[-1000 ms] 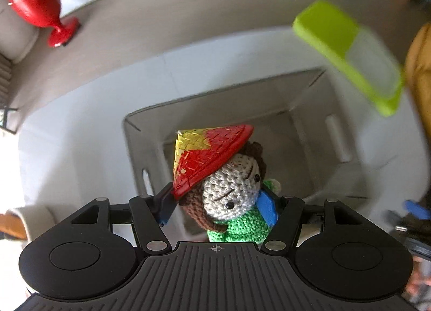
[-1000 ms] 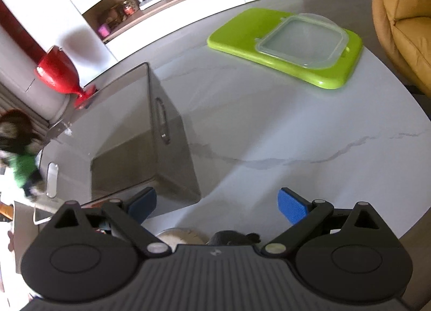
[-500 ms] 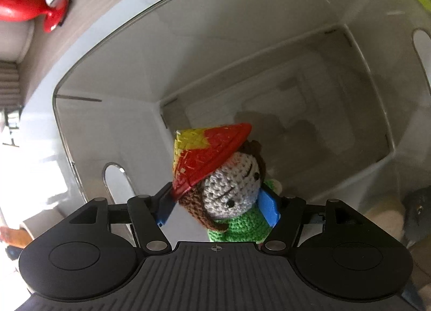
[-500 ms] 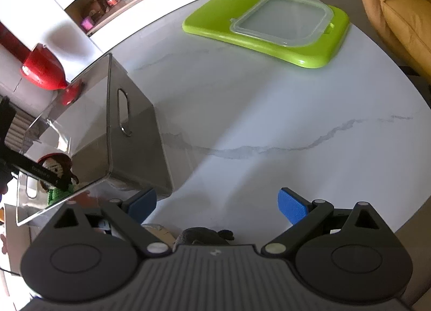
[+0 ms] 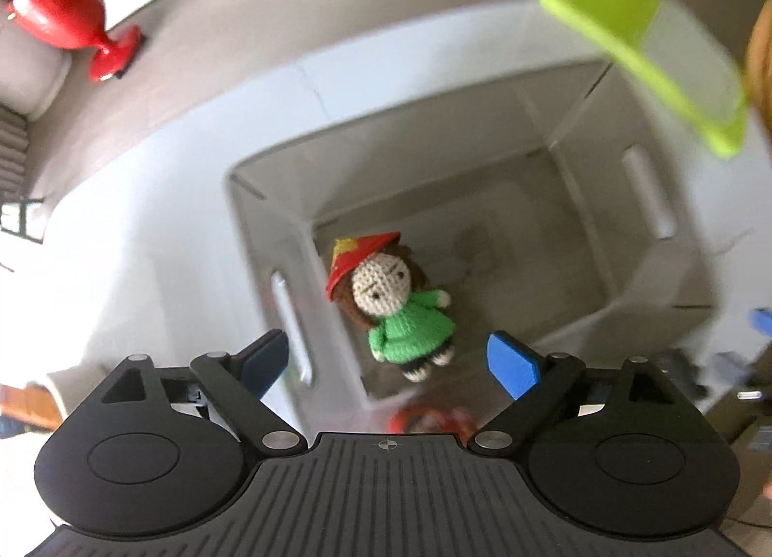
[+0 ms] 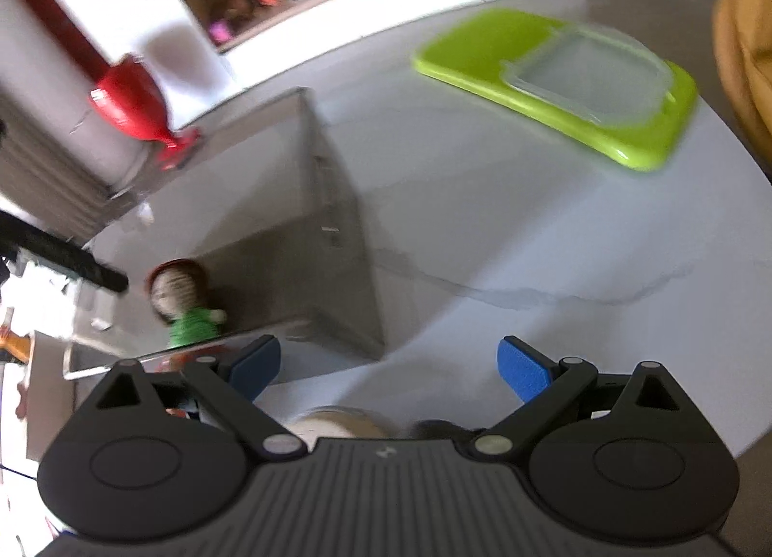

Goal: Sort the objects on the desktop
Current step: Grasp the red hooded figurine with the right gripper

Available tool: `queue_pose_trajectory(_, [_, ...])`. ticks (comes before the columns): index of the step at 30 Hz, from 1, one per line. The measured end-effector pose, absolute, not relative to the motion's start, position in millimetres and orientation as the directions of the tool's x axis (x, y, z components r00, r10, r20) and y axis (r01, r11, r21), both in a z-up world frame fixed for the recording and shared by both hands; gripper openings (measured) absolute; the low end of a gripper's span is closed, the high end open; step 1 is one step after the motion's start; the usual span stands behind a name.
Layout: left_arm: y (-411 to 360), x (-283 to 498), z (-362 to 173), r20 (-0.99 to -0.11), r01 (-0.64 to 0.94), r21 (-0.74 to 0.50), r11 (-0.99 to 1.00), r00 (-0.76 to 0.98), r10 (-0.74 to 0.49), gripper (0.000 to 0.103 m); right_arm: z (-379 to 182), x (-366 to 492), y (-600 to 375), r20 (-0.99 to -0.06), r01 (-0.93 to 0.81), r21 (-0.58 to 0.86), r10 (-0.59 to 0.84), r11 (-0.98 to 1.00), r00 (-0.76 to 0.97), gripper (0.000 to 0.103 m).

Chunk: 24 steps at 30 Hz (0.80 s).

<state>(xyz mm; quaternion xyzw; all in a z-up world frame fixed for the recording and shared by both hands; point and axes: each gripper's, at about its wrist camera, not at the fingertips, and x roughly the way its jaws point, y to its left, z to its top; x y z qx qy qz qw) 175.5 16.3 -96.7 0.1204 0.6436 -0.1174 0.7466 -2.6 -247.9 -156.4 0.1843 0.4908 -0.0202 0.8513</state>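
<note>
In the left wrist view, the left gripper (image 5: pixel 388 359) sits at the bottom of the frame with its blue fingers spread wide and nothing between them. Just above it, at frame centre, the doll (image 5: pixel 391 301) lies on the floor of the clear bin (image 5: pixel 646 200), face up, red hat toward the upper left and green body toward the lower right. It lies close to the bin's left wall, which has a slot handle. The bin stands on the white table (image 5: pixel 144 277). A green tray (image 5: pixel 641 50) is blurred at the upper right, and a red vase (image 5: pixel 62 11) stands at the upper left.

In the right wrist view, the right gripper (image 6: pixel 388 366) also has its fingers spread and holds nothing. The bin (image 6: pixel 333 219) fills the centre left, with the doll (image 6: pixel 186 301) seen through its wall at the lower left. The green tray (image 6: pixel 482 50), carrying a clear lid (image 6: pixel 588 69), lies on the table (image 6: pixel 530 229) at the upper right, well apart from the bin. The red vase (image 6: pixel 132 103) is at the upper left.
</note>
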Motion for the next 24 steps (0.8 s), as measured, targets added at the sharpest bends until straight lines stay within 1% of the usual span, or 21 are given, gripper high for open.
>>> queue_pose_trajectory(4, [48, 128, -64, -0.986, 0.296, -0.103, 0.950, 0.098, -0.138, 0.099, -143, -5, -205, -0.824, 0.081, 0.252, 0.170, 0.964, 0.541, 0.098])
queue_pose_trajectory(6, [66, 104, -65, -0.983, 0.262, -0.172, 0.949, 0.017, -0.183, 0.100, -139, -6, -182, -0.823, 0.010, 0.237, 0.195, 0.971, 0.534, 0.098])
queue_pose_trajectory(9, [85, 70, -87, -0.968, 0.219, -0.244, 0.945, -0.112, -0.224, 0.100, -140, -3, -141, -0.850, -0.092, 0.218, 0.235, 0.972, 0.471, 0.098])
queue_pose_trajectory(13, [107, 23, -127, -0.947, 0.179, -0.278, 0.944, -0.215, -0.238, 0.100, -153, 0, -81, -0.889, -0.195, 0.167, 0.233, 0.966, 0.394, 0.098])
queue_pose_trajectory(15, [111, 6, -147, -0.927, 0.159, -0.321, 0.933, -0.253, -0.276, 0.100, -164, 2, -52, -0.903, -0.251, 0.143, 0.230, 0.957, 0.363, 0.098])
queue_pose_trajectory(16, [111, -1, -156, -0.915, 0.151, -0.350, 0.924, -0.266, -0.303, 0.100, -171, 2, -39, -0.911, -0.279, 0.117, 0.215, 0.953, 0.353, 0.097])
queue_pose_trajectory(17, [112, -5, -162, -0.905, 0.148, -0.375, 0.915, -0.271, -0.328, 0.100, -179, 2, -25, -0.917, -0.309, 0.084, 0.195, 0.947, 0.348, 0.094])
queue_pose_trajectory(21, [113, -14, -179, -0.889, 0.154, -0.426, 0.891, -0.256, -0.380, 0.100, -208, 9, 14, -0.927, -0.393, -0.056, 0.098, 0.918, 0.361, 0.087])
queue_pose_trajectory(24, [120, -16, -186, -0.877, 0.153, -0.460, 0.875, -0.234, -0.420, 0.100, -227, 19, 21, -0.941, -0.404, -0.079, 0.066, 0.912, 0.333, 0.085])
